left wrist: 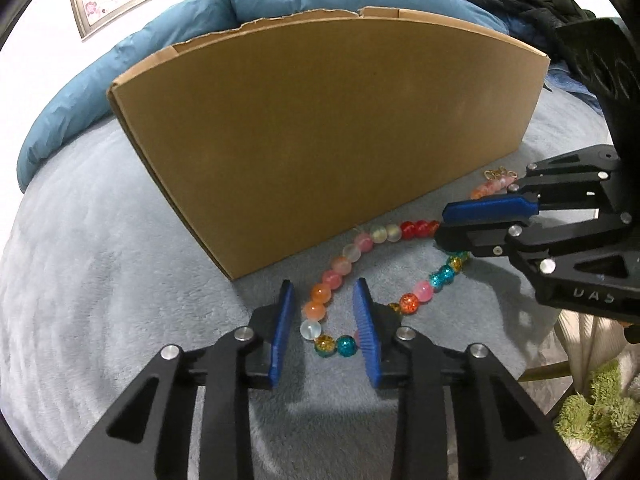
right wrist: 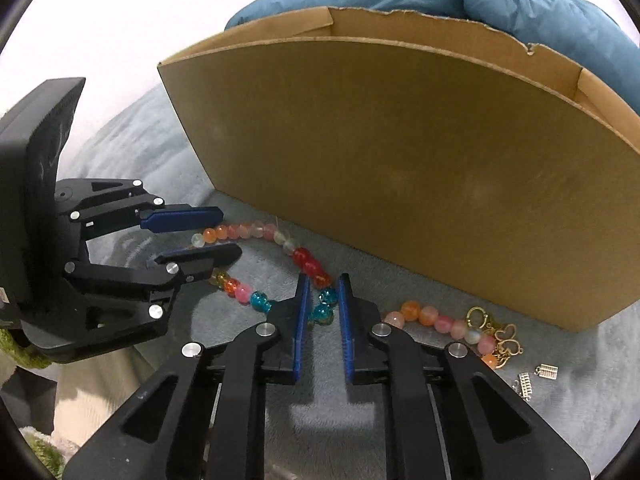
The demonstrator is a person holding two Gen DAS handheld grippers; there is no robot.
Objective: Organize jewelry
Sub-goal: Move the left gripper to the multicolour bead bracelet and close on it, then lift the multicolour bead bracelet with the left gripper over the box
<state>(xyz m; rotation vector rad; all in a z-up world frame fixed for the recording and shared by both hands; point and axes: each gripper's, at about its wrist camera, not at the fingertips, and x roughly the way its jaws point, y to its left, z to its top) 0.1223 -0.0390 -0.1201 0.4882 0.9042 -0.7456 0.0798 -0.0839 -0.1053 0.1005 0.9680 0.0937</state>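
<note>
1. Two grippers work a bead necklace (left wrist: 362, 276) lying on grey fleece (left wrist: 100, 300) just in front of the cardboard box (left wrist: 320, 140). In the left wrist view, the left gripper (left wrist: 325, 316) straddles the strand's near bend, fingers narrowed but not visibly pressing any bead. The right gripper (left wrist: 442, 226) reaches in sideways, nearly closed over the red beads, probably so both ends lift together.
2. In the right wrist view, the right gripper (right wrist: 323, 304) stands narrow around teal beads; contact is unclear. Only here do the box's open top, gold heart charms (right wrist: 506, 338) and small silver clasps (right wrist: 536, 378) show.
</note>
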